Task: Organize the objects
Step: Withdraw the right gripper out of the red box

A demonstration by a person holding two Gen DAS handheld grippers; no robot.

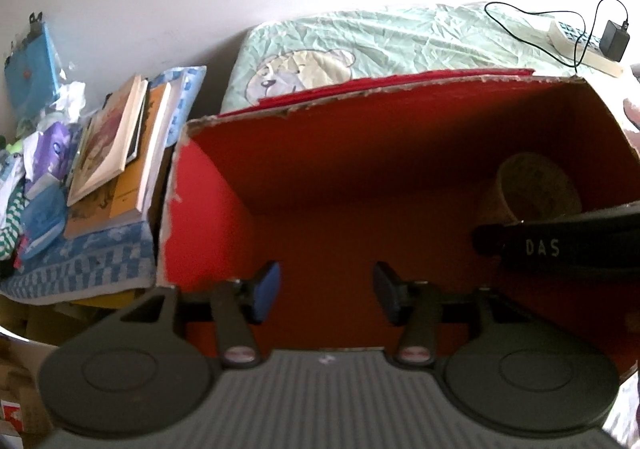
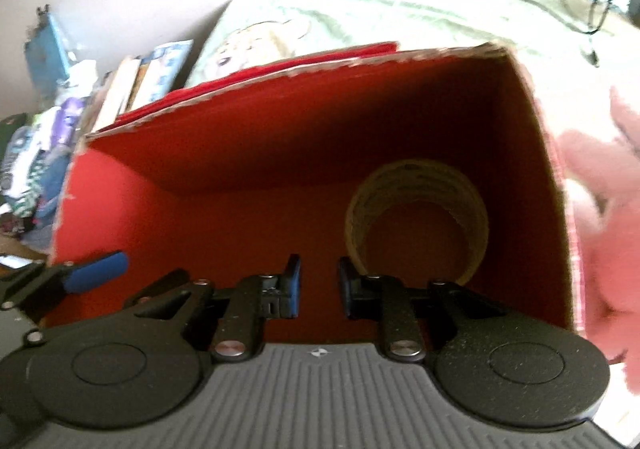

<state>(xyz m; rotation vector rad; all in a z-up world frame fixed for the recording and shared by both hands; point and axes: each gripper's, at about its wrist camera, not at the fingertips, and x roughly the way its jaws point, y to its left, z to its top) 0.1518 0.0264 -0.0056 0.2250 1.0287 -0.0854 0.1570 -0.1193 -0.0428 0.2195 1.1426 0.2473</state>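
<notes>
Two hand-held grippers hang side by side over an open red cardboard box (image 1: 400, 177) that sits on a bed with a pale green bedspread (image 1: 400, 33).

The left gripper (image 1: 326, 291) points steeply down into the box. Its jaws are spread with nothing between them; only the bare red floor shows in the gap. The right gripper (image 2: 319, 285), just beside it, also points down into the box. Its jaws stand a little apart, narrower than the left pair, and they too pinch nothing.

One thing is already put away: a roll of brown packing tape (image 2: 416, 217) lies on the box floor, at about two o'clock from the right gripper's tips, close to the right wall. The rest of the floor is bare.

Much looks left to do. Outside the box at nine o'clock, a stack of books (image 1: 120, 153) rests on a blue checked cloth (image 1: 80, 261), and beyond it lies a jumble of small packets and papers (image 1: 44, 153). At three o'clock, just past the box wall, something pink and fluffy (image 2: 600, 209) shows, too blurred to name. At one o'clock, on the bedspread, a black charger (image 1: 614, 39) and its cord lie loose.

I judge the tidying to be at an early stage, with both grippers free for the next item.
</notes>
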